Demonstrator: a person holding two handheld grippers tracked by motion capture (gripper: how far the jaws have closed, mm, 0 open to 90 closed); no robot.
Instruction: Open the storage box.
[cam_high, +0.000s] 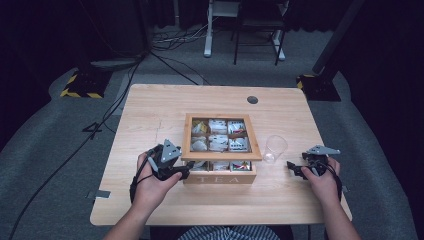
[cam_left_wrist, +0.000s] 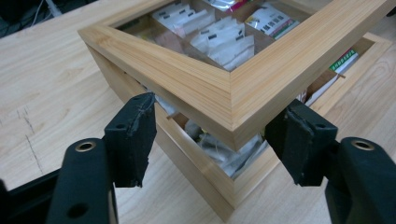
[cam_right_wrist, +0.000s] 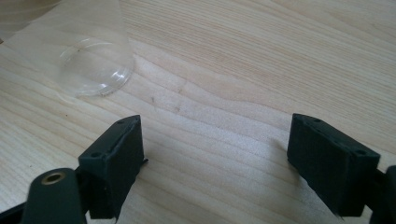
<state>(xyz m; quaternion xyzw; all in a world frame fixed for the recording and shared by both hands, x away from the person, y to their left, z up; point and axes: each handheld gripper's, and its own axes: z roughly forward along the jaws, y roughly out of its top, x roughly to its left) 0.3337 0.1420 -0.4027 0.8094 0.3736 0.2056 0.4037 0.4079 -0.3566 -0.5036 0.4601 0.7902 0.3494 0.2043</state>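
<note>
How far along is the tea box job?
Done: the tea box lid is raised off the base, with tea bags visible inside. In hand: the left tongs straddle the lid's corner, pads off it. Left: the right tongs are open and empty by the clear cup.

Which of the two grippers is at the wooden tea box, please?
The left gripper: its open jaws straddle the front left corner of the tea box's raised lid. The right gripper hangs open over bare table beside the clear cup.
</note>
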